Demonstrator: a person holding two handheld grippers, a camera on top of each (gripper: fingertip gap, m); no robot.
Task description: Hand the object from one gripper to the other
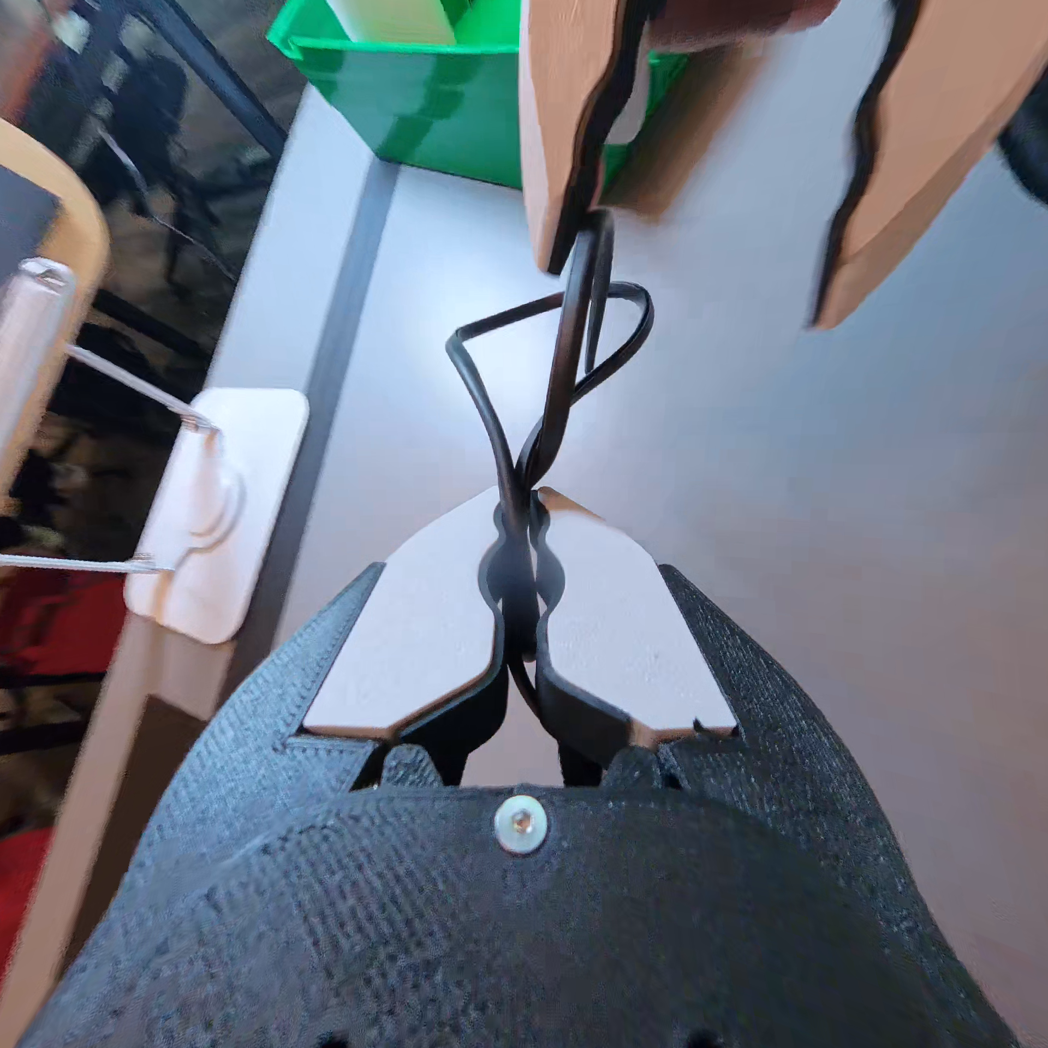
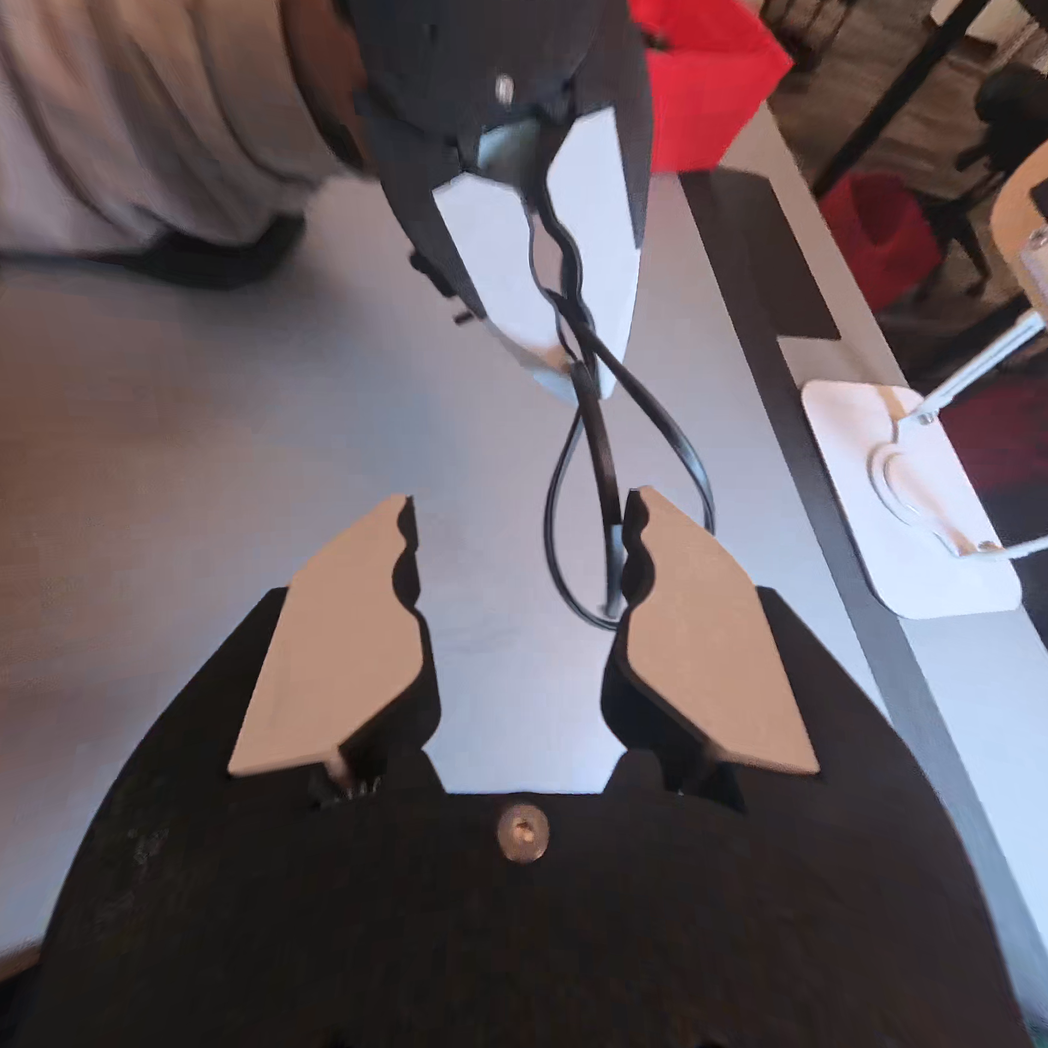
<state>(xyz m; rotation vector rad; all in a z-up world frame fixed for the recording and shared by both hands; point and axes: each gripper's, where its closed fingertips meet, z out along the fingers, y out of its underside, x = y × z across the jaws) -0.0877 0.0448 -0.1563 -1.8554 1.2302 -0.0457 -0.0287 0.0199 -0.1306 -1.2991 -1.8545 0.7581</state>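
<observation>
Cable (image 1: 510,453) pinched between closed left gripper (image 1: 530,499) fingers, looped bundle held above grey table (image 1: 794,510). Right gripper (image 2: 519,502) spread wide, one tan finger (image 2: 697,612) touching a loop, nothing clamped. Centre loops between both tan fingers, close fully, release left only once grip looks firm. Beyond: green bin (image 1: 442,96), white lamp base (image 1: 221,510).

The looped cable (image 1: 558,363) is glossy black. The left gripper (image 1: 524,505) has pale grey fingers on a black ribbed body; the right gripper (image 2: 519,505) has tan fingers edged in black. The table (image 1: 794,510) is light grey with a dark strip. A bright green bin (image 1: 431,102) sits upper centre, a red box (image 2: 709,85) upper right, and a white stand base (image 2: 907,499) at the right.
</observation>
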